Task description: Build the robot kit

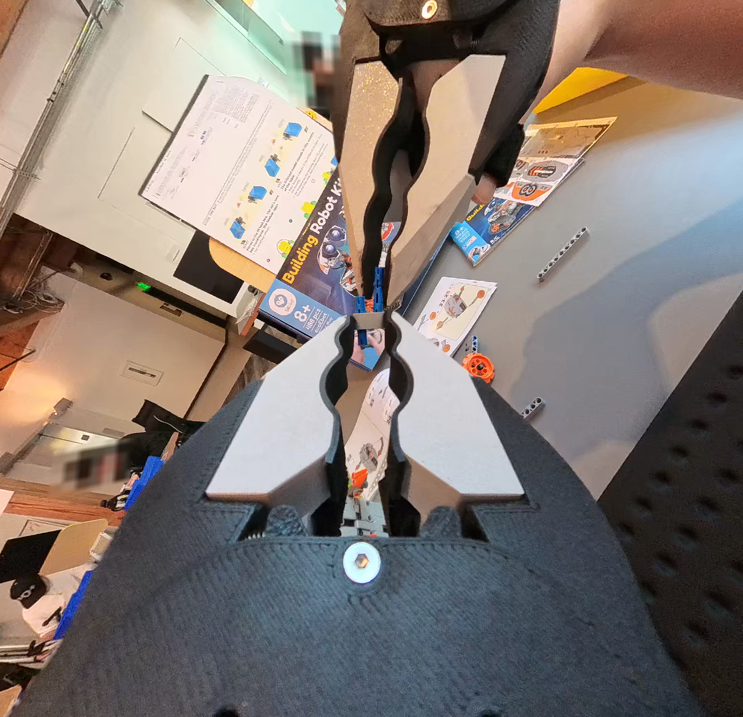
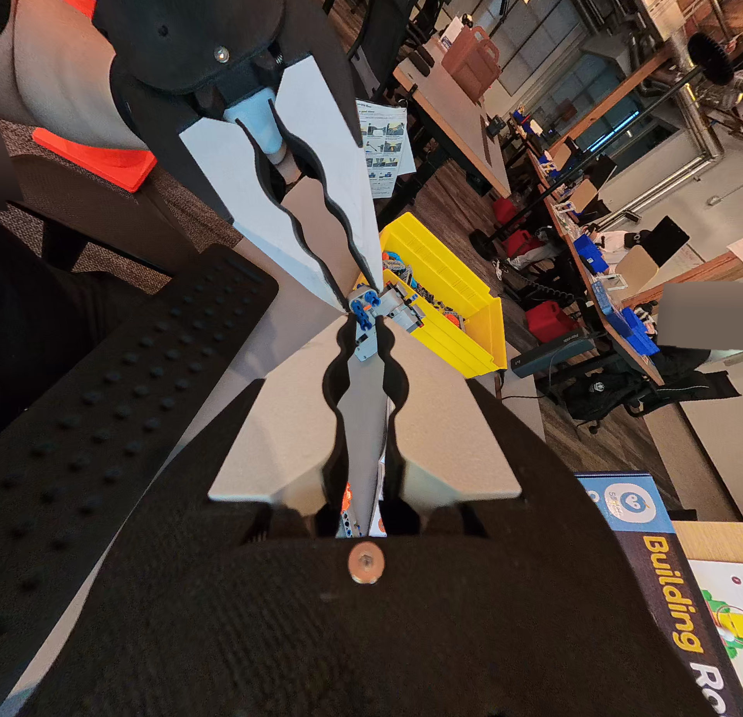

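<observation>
A small building-block assembly of grey, blue and orange parts (image 1: 369, 323) is held in the air between both grippers, which meet tip to tip. My left gripper (image 1: 370, 321) is shut on its grey and blue end. The right gripper (image 1: 376, 291) comes in from above and pinches a blue beam of the same assembly. In the right wrist view my right gripper (image 2: 364, 325) is shut on a grey beam with blue pins (image 2: 365, 341). The left gripper (image 2: 360, 295) pinches the assembly (image 2: 396, 309) from above. A gloved hand holds the far gripper.
On the grey table (image 1: 603, 335) lie a kit box (image 1: 317, 255), instruction sheets (image 1: 454, 311), an orange wheel (image 1: 478, 368), a long grey beam (image 1: 563, 253) and a short one (image 1: 532, 407). A yellow bin (image 2: 478, 335) holds loose parts. A black perforated mat (image 2: 120, 376) lies at the table's edge. The grippers are tip to tip, or close to it.
</observation>
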{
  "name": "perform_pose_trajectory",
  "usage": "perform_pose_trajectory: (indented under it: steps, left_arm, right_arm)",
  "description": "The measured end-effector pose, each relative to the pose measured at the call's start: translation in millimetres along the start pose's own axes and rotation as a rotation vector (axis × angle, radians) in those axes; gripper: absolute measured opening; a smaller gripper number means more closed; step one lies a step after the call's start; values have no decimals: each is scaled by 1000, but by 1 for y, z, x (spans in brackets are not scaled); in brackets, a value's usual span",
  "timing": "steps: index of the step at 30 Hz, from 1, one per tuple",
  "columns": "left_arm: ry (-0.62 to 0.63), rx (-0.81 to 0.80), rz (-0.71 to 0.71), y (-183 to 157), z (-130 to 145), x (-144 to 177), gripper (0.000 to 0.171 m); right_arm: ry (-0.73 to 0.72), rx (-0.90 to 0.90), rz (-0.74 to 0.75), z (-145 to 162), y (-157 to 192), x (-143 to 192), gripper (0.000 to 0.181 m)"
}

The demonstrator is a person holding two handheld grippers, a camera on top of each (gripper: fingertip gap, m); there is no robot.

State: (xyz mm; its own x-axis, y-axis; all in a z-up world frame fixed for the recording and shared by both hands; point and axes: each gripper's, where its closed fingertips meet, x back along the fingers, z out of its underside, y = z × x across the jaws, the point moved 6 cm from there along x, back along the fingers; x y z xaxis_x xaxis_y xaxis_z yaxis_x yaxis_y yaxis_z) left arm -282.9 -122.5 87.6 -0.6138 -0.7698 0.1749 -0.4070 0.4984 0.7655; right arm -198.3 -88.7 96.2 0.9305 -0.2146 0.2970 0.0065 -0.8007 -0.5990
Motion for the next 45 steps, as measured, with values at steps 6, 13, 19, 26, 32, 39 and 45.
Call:
perform_pose_trajectory:
  steps: [6,13,19,26,32,39,45]
  left_arm:
    - [11,2,-4,2,0,-1,13]
    - [11,37,7,3,1,0,13]
    - [16,67,22,4,5,-1,13]
    - [-4,60,23,3,3,0,13]
    - [-20,24,90,-5,3,4,13]
    - [15,-12,109,-9,3,5,13]
    - [6,-3,101,-7,4,3,13]
  right_arm:
    - [24,20,32,-2,-1,0,8]
    - [39,48,61,-5,-1,1,10]
    - [34,65,59,-6,0,3,7]
    - [17,57,42,-6,0,5,6]
    - [10,86,-51,-5,11,7,4]
    - [31,85,-81,-5,15,1,3]
    - [42,64,-67,-3,12,1,4]
